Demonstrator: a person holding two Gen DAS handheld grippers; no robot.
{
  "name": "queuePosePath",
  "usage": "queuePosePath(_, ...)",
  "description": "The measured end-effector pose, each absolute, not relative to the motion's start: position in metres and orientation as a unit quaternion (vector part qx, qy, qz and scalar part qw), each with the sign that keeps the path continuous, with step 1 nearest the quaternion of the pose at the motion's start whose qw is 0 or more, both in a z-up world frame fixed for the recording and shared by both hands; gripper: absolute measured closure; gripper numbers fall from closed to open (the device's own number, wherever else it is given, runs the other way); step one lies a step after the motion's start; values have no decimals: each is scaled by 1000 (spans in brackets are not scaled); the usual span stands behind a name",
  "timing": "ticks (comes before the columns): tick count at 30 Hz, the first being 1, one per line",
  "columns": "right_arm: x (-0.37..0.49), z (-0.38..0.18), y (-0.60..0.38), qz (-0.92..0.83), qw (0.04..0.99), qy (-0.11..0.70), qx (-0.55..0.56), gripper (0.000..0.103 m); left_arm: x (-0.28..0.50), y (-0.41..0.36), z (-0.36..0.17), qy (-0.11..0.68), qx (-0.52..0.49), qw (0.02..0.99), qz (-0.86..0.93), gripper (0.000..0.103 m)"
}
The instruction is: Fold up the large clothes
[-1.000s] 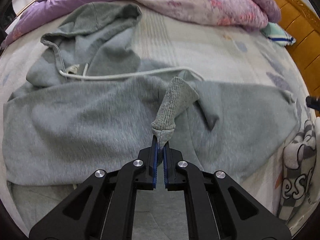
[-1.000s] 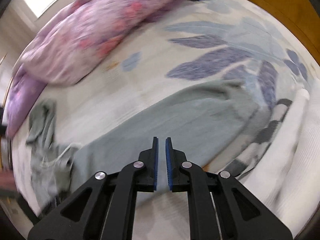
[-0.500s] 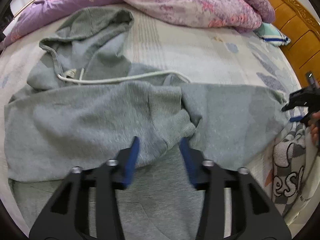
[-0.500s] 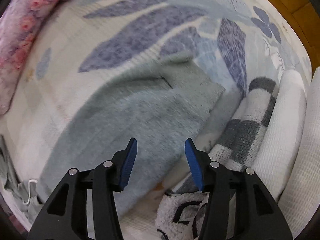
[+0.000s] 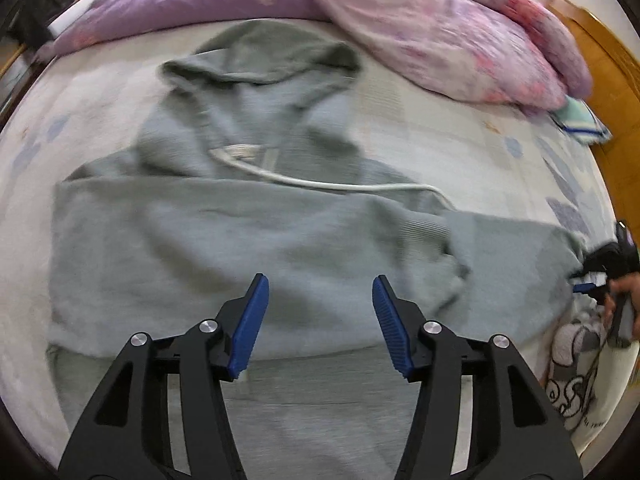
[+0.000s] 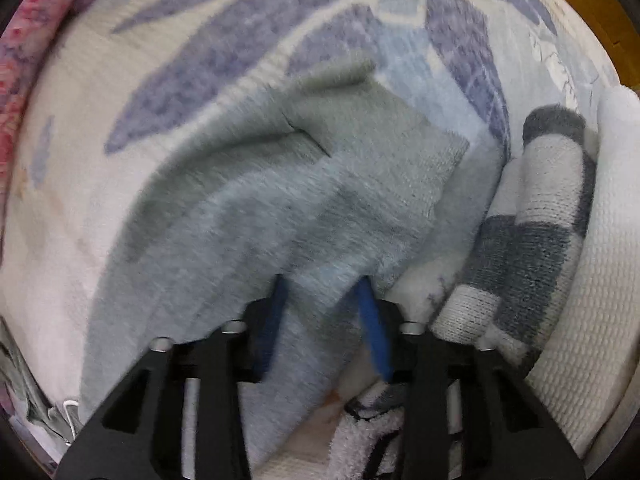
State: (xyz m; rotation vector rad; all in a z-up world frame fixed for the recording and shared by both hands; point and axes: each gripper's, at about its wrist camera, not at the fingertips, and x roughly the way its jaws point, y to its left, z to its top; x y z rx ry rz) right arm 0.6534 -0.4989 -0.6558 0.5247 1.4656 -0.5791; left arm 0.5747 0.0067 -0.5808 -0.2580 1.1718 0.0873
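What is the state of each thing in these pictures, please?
Left gripper: open, empty, above the hoodie.
Right gripper: open, fingers astride the sleeve.
Grey hoodie: lying on the bed, one sleeve folded across the body.
Sleeve: stretched out flat, cuff unfolded.
Drawstring: loose, lying across the chest.
Hood: spread flat.

Bed sheet [image 5: 460, 148] pale, blue-purple leaf print [image 6: 208, 68]. Pink-purple floral quilt [image 5: 440, 40] heaped far side. Wooden headboard [image 5: 612, 76] far right. Grey-white checked blanket [image 6: 532, 248] rolled at right, touching white knit blanket [image 6: 600, 280].
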Motion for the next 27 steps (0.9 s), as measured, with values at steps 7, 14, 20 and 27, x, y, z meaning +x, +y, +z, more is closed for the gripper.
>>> queuePosePath(7,632,-586,-446,-193,794,551,168,101,558,88,-576,558,-131,811,119,46)
queuePosePath(14,615,-509,-320,-98,877,459,102,101,537,162,-570,559,-134,802,162,46)
queuePosePath(20,582,-478,-174,3,906,423,37,101,520,210,-559,552,-143,804,170,46)
queuePosePath(27,530,-498,24,178,887,426,-19,101,497,263,-548,542,-153,807,180,46)
